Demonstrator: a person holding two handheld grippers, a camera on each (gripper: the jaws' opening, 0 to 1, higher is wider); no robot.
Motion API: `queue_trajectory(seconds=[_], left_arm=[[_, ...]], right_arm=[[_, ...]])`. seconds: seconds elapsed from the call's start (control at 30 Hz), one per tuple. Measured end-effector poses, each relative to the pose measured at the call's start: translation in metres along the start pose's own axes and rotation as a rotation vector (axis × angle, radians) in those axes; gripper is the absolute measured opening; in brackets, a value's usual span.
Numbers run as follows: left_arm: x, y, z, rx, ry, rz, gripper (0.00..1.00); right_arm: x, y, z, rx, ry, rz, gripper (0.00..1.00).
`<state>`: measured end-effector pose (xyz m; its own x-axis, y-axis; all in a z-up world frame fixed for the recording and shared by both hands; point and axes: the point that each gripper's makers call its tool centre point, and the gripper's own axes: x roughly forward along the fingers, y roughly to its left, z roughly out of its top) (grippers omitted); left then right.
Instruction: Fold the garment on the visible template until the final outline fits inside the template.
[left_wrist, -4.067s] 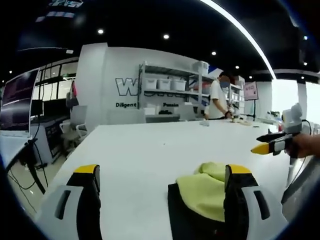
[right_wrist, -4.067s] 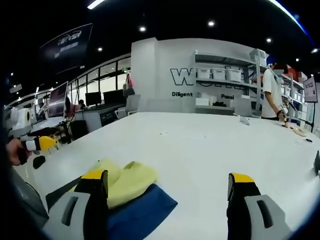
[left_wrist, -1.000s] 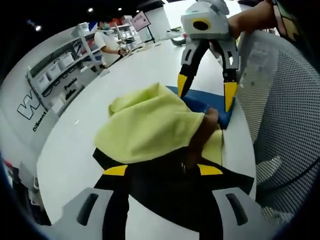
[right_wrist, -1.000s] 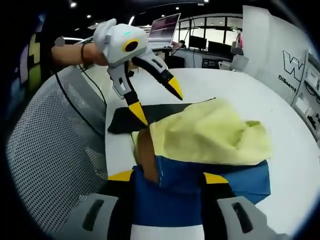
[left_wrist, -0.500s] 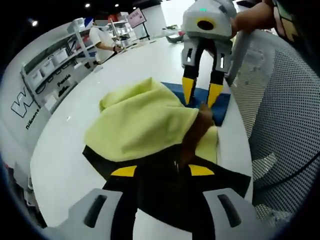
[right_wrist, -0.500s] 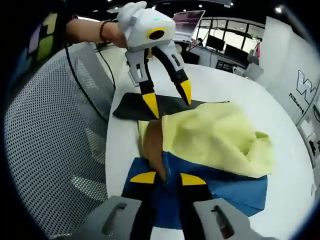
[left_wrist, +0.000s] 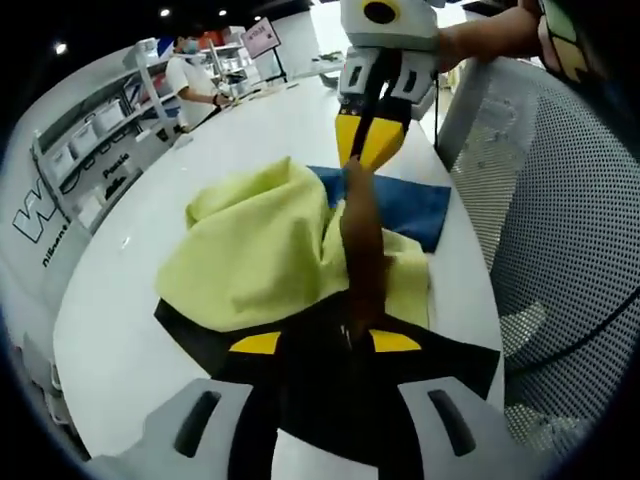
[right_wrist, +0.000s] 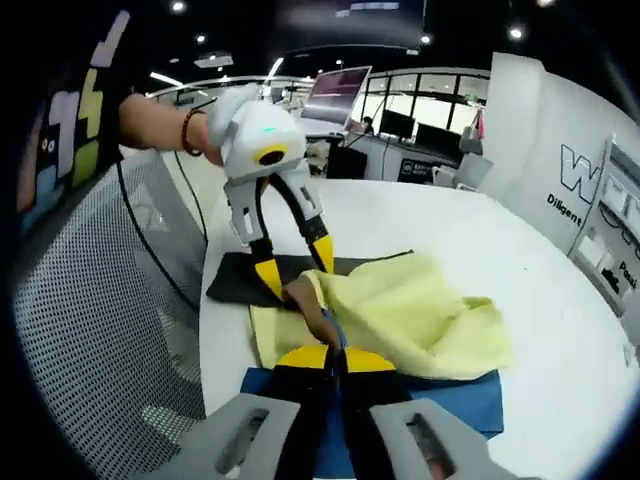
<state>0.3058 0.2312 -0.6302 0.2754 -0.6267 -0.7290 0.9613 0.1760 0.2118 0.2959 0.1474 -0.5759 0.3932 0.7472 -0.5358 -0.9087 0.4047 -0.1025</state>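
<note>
Left gripper view shows the garment (left_wrist: 260, 250), a yellow cloth, lying on the template (left_wrist: 410, 205) near the edge of the white table (left_wrist: 130, 330), beside a mesh chair (left_wrist: 560, 250). The template has a black half and a blue half, and the garment covers the place where they meet.

What has changed in the last second: both grippers were wide open over the cloth, and now both have closed. The left gripper (left_wrist: 325, 343) has its jaws almost together on the brown band (left_wrist: 362, 250) at the garment's near edge, over the black half. The right gripper (right_wrist: 335, 358) has its jaws pressed together on the same band from the blue side. The band is now lifted and stretched between them, where it lay slack a moment ago. I judge that the hold is taken and the fold can begin.

The garment's long axis seems to run from the chair side toward the middle of the table, with the band end at the chair side and the crumpled end away from it; the fisheye bends the shape, so I am not fully sure.
</note>
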Motion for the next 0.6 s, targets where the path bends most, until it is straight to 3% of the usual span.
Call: queue_trajectory(seconds=[0.17, 0.37, 0.43, 0.53, 0.6], left_arm=[[0.001, 0.000, 0.000, 0.002, -0.009, -0.010, 0.25], [0.002, 0.000, 0.003, 0.036, -0.009, -0.007, 0.23], [0.004, 0.001, 0.005, 0.026, -0.013, 0.001, 0.17], [0.002, 0.003, 0.010, 0.004, -0.038, 0.011, 0.01], [0.000, 0.002, 0.015, 0.010, -0.067, 0.010, 0.00]], right_arm=[[-0.008, -0.013, 0.017, 0.048, -0.085, -0.023, 0.00], [-0.009, -0.022, 0.028, 0.042, -0.118, -0.055, 0.00], [-0.010, -0.025, 0.032, 0.049, -0.138, -0.065, 0.00], [-0.011, -0.029, 0.035, 0.052, -0.146, -0.076, 0.00], [-0.012, -0.034, 0.035, 0.058, -0.151, -0.084, 0.00]])
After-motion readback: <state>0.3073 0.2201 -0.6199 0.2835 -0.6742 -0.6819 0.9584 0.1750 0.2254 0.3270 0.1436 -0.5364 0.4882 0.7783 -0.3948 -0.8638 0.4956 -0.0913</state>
